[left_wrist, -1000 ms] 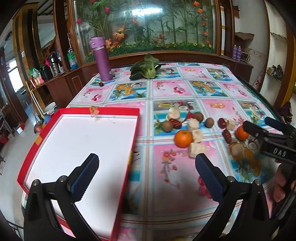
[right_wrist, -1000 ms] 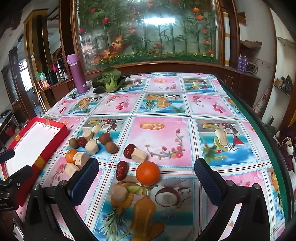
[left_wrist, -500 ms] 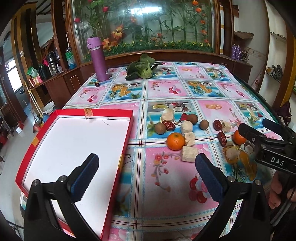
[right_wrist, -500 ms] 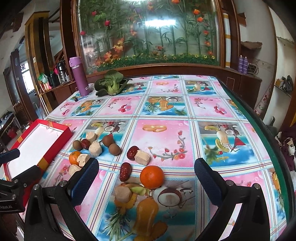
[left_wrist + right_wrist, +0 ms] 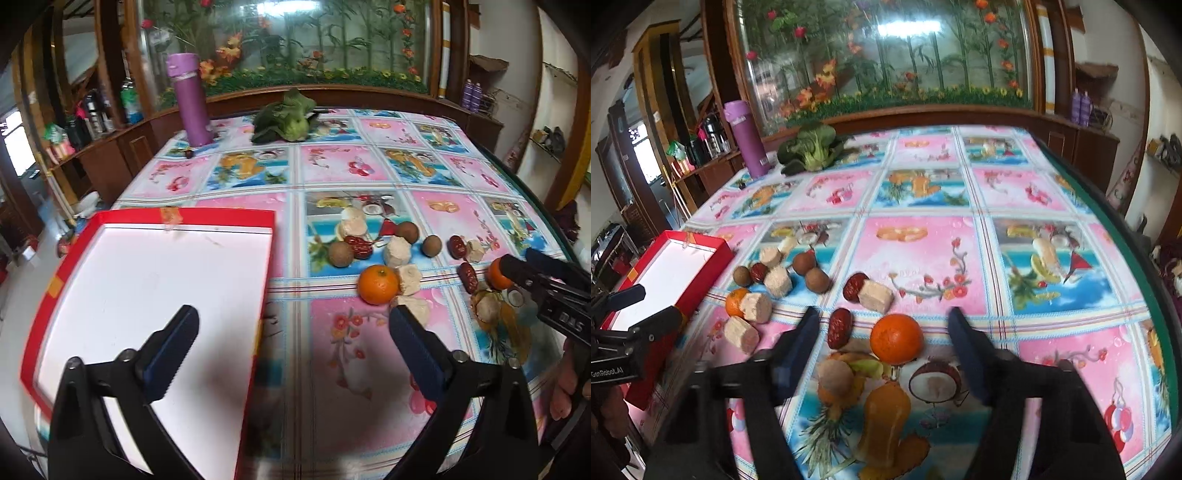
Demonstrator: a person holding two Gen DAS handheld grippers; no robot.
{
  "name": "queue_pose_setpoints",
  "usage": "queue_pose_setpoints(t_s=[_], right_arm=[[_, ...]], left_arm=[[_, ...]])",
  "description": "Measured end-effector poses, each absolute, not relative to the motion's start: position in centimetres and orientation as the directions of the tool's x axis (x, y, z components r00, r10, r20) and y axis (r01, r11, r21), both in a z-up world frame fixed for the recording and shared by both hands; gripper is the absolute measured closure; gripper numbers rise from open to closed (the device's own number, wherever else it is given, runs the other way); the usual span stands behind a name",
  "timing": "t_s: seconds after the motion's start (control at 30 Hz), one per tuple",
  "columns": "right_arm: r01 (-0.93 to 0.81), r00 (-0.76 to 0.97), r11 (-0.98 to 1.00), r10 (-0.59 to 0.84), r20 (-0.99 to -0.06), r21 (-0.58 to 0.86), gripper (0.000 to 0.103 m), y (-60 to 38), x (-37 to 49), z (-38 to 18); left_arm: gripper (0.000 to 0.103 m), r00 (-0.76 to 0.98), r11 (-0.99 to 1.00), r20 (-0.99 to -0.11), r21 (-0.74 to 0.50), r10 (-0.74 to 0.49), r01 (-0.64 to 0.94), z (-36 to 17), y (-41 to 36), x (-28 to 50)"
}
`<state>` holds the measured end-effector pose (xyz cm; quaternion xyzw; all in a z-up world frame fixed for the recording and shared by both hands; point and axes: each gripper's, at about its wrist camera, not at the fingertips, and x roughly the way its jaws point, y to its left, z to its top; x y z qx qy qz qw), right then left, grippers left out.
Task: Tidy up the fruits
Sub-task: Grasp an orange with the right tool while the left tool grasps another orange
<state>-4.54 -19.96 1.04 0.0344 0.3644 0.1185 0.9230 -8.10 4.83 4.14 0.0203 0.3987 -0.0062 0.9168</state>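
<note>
A red tray (image 5: 221,218) with a white floor lies at the table's left. Beside it on the cloth are scattered fruits and snacks: one orange (image 5: 378,284), brown longans (image 5: 340,254), red dates (image 5: 840,328) and beige blocks (image 5: 875,295). My left gripper (image 5: 291,332) hovers open over the tray's right rim, holding nothing. My right gripper (image 5: 882,328) is open, its jaws set on either side of a second orange (image 5: 895,343) without touching it. In the left wrist view the right gripper (image 5: 546,280) partly hides that orange (image 5: 496,273).
A purple bottle (image 5: 190,107) and a green leafy vegetable (image 5: 288,122) stand at the table's far side, in front of a wooden cabinet with a glass panel. The table's dark edge (image 5: 1126,240) runs along the right. A hand (image 5: 565,387) holds the right gripper.
My right gripper has come forward and down around the near orange, and its jaws have narrowed. The left gripper has shifted slightly, staying open.
</note>
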Motion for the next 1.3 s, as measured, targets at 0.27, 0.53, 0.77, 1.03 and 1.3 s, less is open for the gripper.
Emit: queue_pose_setpoints(t_s=[0.27,0.53,0.77,1.03,1.3], right_arm=[[-0.187,0.656,0.969,0.244,-0.714,0.16,0.059,-19.9,-3.8,-0.1],[-0.18,0.627,0.972,0.234,-0.743,0.154,0.063,-19.9,-3.4,-0.9],[-0.181,0.624,0.972,0.233,-0.746,0.152,0.064,-19.8,-3.2,-1.0],[-0.183,0.622,0.972,0.231,-0.748,0.148,0.064,-19.8,-3.1,-1.0],[-0.183,0.626,0.972,0.231,-0.745,0.147,0.069,-19.7,-3.0,-0.9]], left_arm=[[0.034,0.618,0.988,-0.779,-0.016,-0.107,0.151,3.3,2.4,-5.4],[0.04,0.567,0.979,-0.805,-0.086,-0.176,0.183,2.3,1.8,-3.6],[0.044,0.538,0.974,-0.819,-0.103,-0.199,0.204,2.2,2.5,-3.0],[0.044,0.502,0.961,-0.839,-0.081,-0.209,0.265,1.7,1.8,-2.6],[0.051,0.488,0.955,-0.843,-0.093,-0.226,0.282,1.2,0.8,-1.9]])
